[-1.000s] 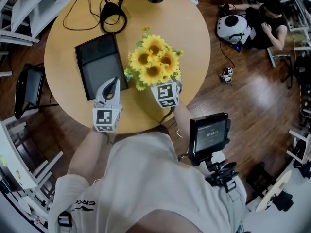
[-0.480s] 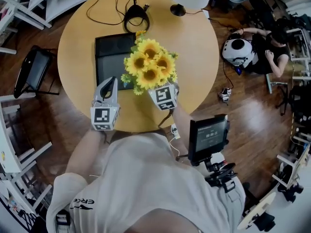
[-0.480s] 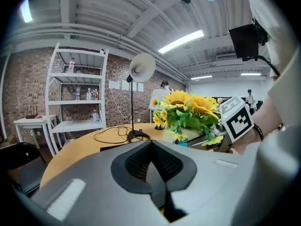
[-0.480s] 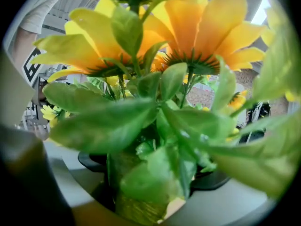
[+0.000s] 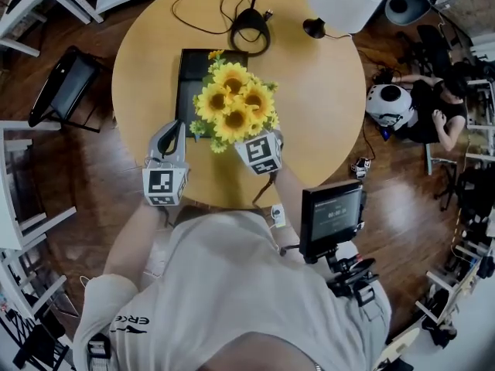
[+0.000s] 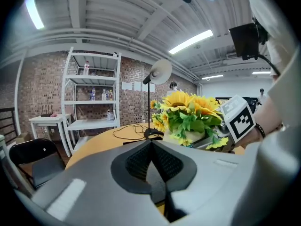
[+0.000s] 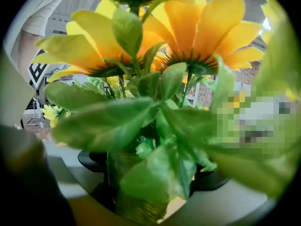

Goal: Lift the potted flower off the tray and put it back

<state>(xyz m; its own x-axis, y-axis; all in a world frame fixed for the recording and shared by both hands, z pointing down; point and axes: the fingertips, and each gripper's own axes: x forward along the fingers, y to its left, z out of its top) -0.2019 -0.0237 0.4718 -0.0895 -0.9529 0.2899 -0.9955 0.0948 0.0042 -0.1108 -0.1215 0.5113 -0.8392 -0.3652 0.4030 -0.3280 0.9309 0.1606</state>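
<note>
Round counter (image 5: 325, 91), with the black tray (image 5: 189, 76) left of centre, about 9 o'clock. Potted flower (image 5: 232, 103) is over the tray's 4 o'clock side, its pot clamped in the right gripper (image 5: 255, 141) jaws. Probably light and top-heavy. The blooms are soft, so grip the stiff pot wall. Left gripper (image 5: 176, 128) is at the tray's 7 o'clock, jaws closed on nothing.

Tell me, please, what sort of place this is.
Probably a lab or studio workspace: an exposed brick wall with white metal shelving, strip lights on a bare ceiling, and a round wooden table.
</note>
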